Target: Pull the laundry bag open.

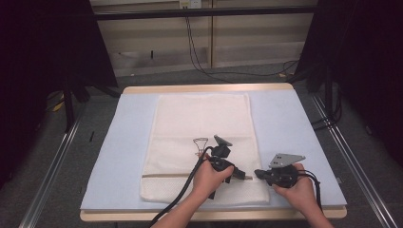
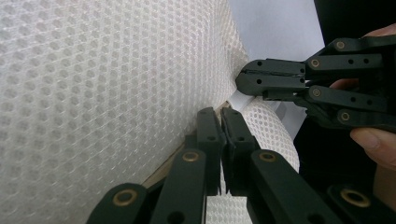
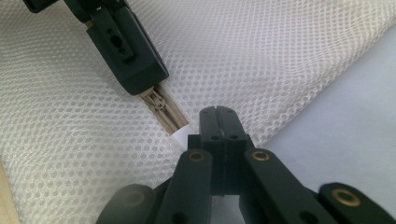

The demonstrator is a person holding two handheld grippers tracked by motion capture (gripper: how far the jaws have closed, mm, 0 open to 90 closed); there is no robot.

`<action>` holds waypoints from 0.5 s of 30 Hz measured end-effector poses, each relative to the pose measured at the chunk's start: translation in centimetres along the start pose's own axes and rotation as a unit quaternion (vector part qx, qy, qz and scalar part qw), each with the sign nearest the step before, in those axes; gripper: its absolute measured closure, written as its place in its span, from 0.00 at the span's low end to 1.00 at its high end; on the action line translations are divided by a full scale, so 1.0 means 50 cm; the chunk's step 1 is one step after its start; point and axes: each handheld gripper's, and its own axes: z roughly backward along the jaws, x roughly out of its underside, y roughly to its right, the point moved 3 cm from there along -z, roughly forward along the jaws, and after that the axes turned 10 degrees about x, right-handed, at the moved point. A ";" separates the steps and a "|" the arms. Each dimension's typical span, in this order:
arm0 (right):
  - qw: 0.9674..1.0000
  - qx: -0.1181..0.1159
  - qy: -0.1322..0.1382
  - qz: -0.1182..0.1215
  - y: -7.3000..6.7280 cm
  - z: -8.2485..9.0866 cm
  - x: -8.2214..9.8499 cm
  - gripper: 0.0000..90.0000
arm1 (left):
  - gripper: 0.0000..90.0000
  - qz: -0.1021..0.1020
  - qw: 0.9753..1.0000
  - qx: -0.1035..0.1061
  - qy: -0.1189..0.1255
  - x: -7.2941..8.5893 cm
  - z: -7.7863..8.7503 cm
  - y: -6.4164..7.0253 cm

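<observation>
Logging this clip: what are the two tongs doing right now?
Left tongs: shut on the zipper pull of the mesh bag.
Right tongs: shut on the bag's zipper end.

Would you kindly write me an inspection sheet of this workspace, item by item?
Surface: table with a pale blue mat over it.
Job's things: white mesh laundry bag lying flat on the mat; its beige zipper runs across near the person's end.
Clutter: nothing seen.
Grippers: left gripper shut at the zipper slider; right gripper shut on the bag's edge at the white tab at the zipper's end.
Cables: a black cable trails from the left gripper toward the person; more black cables hang by the far wall.
Surroundings: grey floor, metal rails on both sides, dark curtains.
</observation>
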 end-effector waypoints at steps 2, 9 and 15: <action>1.000 0.000 -0.001 0.000 0.000 0.000 0.000 1.00 | 0.97 0.000 1.000 0.002 -0.002 0.001 0.002 -0.001; 1.000 -0.003 0.000 -0.001 0.001 0.000 0.000 1.00 | 0.97 0.005 1.000 0.005 -0.003 0.004 0.017 -0.007; 1.000 -0.002 0.000 -0.002 0.001 0.000 0.000 1.00 | 0.97 0.007 1.000 0.007 0.000 0.007 0.026 -0.010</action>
